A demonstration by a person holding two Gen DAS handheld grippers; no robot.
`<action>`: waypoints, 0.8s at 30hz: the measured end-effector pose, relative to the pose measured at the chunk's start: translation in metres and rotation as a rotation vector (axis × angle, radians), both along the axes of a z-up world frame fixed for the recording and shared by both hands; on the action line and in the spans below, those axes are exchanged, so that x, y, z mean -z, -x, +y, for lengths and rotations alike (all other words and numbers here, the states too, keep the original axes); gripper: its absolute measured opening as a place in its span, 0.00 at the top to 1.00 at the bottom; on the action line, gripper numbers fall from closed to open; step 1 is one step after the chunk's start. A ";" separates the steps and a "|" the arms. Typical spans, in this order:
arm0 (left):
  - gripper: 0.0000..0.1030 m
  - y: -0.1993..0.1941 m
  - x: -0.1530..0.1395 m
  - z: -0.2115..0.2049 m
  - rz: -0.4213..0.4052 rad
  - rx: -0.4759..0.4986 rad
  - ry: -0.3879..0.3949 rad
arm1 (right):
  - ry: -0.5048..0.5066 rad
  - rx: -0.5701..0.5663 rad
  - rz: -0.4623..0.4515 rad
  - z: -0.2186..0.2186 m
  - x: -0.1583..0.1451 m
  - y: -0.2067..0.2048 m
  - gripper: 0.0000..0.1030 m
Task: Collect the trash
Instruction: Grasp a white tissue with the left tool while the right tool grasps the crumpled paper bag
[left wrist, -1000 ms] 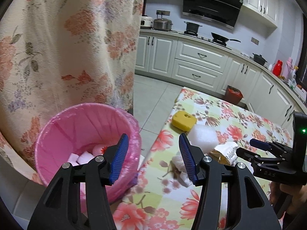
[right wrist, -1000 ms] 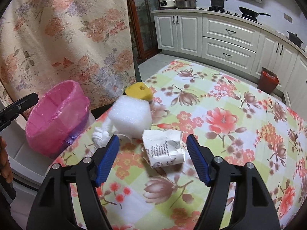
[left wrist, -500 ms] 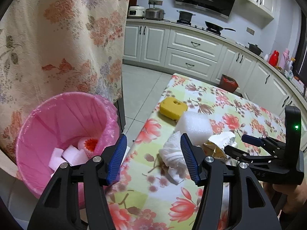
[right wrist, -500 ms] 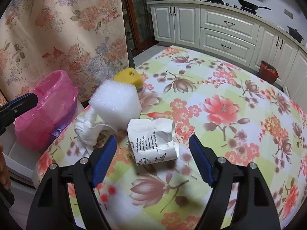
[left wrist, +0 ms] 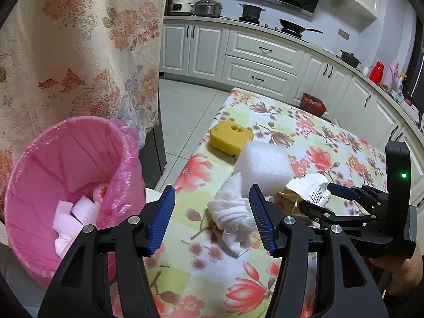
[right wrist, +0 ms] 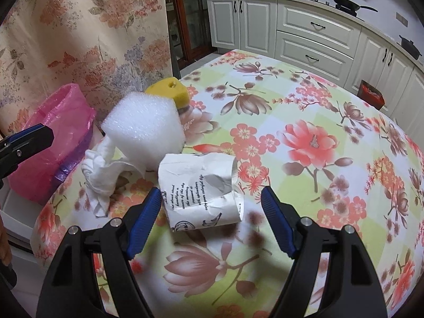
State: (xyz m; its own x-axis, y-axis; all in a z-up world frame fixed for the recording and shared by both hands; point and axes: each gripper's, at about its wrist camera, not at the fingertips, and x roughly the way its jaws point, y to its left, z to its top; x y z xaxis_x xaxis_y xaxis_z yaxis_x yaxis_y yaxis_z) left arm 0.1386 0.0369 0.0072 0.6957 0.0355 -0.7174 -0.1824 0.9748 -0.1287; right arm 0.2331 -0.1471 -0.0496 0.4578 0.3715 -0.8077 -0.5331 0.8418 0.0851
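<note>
Left wrist view. The left gripper (left wrist: 212,218) is hanging over the near edge of the flowered table (left wrist: 331,143), jaws released, nothing pressed between the pads. Compared with a second ago it is sitting lower and further in over the cloth: the crumpled white tissue (left wrist: 233,212) is now lying between the blue pads, close against the right-hand one, where earlier it was lying beyond the tips. The white foam block (left wrist: 265,168) is just behind the tissue, touching it; the yellow sponge (left wrist: 230,137) is behind the block, toward the far table edge. The pink-lined bin (left wrist: 66,185) is standing off the table's left edge, holding white foam pieces, and is now showing further left in the picture than before. The right gripper (left wrist: 318,198) is reaching in from the right, its tips at the crushed paper cup (left wrist: 310,188).

Right wrist view. The right gripper (right wrist: 212,214) is open, its jaws straddling the crushed paper cup (right wrist: 201,190); the left pad is sitting just beside the cup's printed side, the right pad well clear. Against the earlier frame the cup is looming larger and lower between the fingers, with the gripper nearer the table (right wrist: 331,145). The foam block (right wrist: 145,127) is behind the cup, the tissue (right wrist: 103,175) to the block's left, the sponge (right wrist: 169,92) behind it, and the bin (right wrist: 55,143) beyond the table's left edge.
</note>
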 end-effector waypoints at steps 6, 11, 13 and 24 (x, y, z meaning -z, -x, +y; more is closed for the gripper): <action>0.47 -0.007 0.010 -0.008 0.020 0.022 0.009 | 0.003 -0.011 0.014 0.001 0.006 -0.001 0.46; 0.47 -0.014 0.020 -0.014 0.041 0.037 0.023 | 0.007 -0.013 0.007 -0.001 0.006 0.002 0.47; 0.44 -0.016 0.025 -0.016 0.051 0.044 0.027 | 0.009 -0.006 0.002 -0.004 0.005 0.003 0.47; 0.42 -0.034 0.053 -0.027 0.110 0.065 0.048 | -0.024 0.040 -0.007 -0.024 -0.004 0.012 0.47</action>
